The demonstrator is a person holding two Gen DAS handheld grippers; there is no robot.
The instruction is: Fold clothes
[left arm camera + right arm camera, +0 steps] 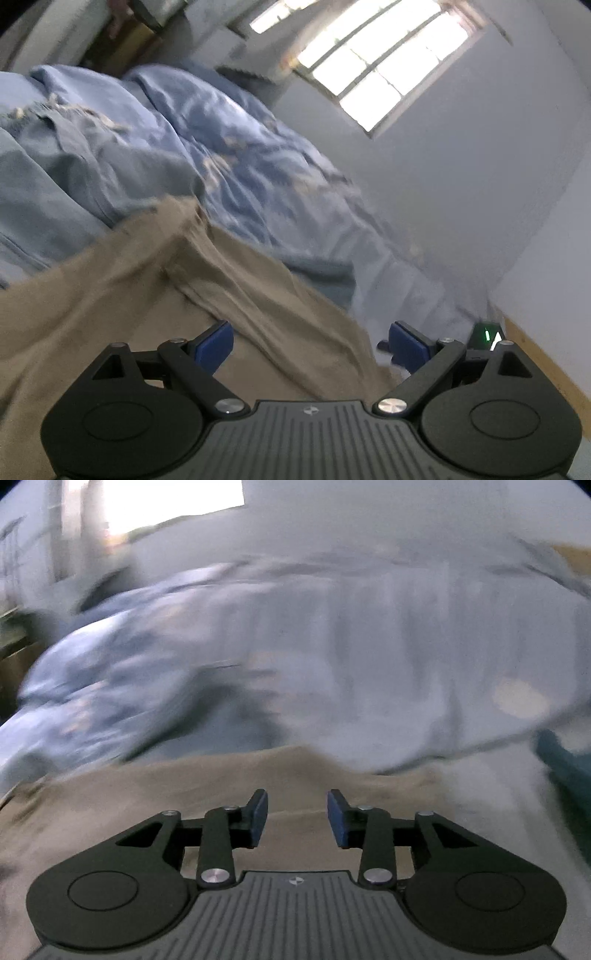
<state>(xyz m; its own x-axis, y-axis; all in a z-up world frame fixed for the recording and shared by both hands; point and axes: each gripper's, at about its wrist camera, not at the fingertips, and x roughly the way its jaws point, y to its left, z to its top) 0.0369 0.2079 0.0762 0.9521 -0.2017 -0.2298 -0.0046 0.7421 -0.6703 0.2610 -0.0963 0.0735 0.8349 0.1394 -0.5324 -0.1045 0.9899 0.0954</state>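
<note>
Both released: left gripper [310, 345] jaws wide over the tan garment [155, 295], right gripper [297, 818] partly spread, nothing between the pads. Next grab probably wants a clean edge or corner pinched, single layer, before lifting. Garment lies rumpled on the bed [236, 147], lower frame, ridge creased diagonally.

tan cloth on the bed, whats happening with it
A person is folding clothes on a bed with a two-finger gripper in each hand. A tan garment lies spread over the blue bedding, with a grey-blue garment beside it. The left gripper is wide open above the tan garment's edge, gripping nothing. The right gripper is partly open over the same cloth, and nothing is between its fingers. That view is blurred, so the fold's progress is hard to judge.
</note>
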